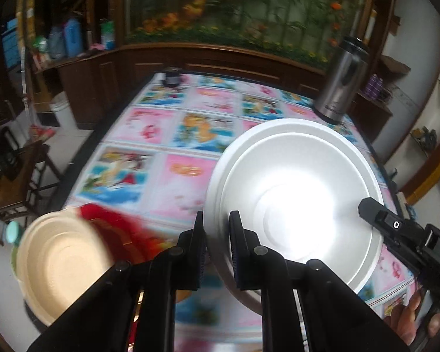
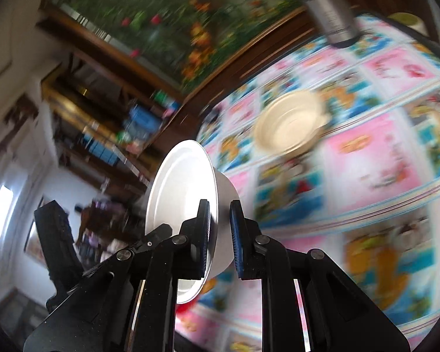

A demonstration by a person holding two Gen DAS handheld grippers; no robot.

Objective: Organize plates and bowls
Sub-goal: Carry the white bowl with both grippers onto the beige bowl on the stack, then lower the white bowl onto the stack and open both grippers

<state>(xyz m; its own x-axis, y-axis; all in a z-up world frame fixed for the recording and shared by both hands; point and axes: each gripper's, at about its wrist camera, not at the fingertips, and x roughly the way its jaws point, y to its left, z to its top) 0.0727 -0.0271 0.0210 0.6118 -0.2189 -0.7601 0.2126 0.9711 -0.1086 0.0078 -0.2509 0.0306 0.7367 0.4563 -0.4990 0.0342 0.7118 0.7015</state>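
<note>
Left gripper (image 1: 217, 226) pinches rim of white bowl (image 1: 296, 199); right gripper (image 2: 220, 223) grips opposite rim. Bowl held above cartoon-print tablecloth (image 1: 167, 135). Beige bowl (image 1: 58, 261) nearby.

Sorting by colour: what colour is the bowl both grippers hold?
White bowl; clearest in the left wrist view.

White bowl (image 1: 293, 193): plain white, glossy glare in centre. Cream bowl (image 1: 58, 261): beige/cream, no pattern. Red blurred patch (image 1: 108, 223) beside cream bowl, cannot tell what. Worktop cloth (image 1: 173, 135): grid of cartoon panels, pink, blue, orange, white borders. Left gripper (image 1: 217, 249): black, dark blue pads on fingers (image 1: 201, 252). Right gripper (image 2: 220, 234): black, blue pads. Flask (image 1: 340, 79): brushed silver, black cap and base. Cabinet (image 1: 220, 61): dark brown wood. Aquarium (image 1: 243, 8): green plants, orange spots. Bucket (image 1: 63, 111): white.
</note>
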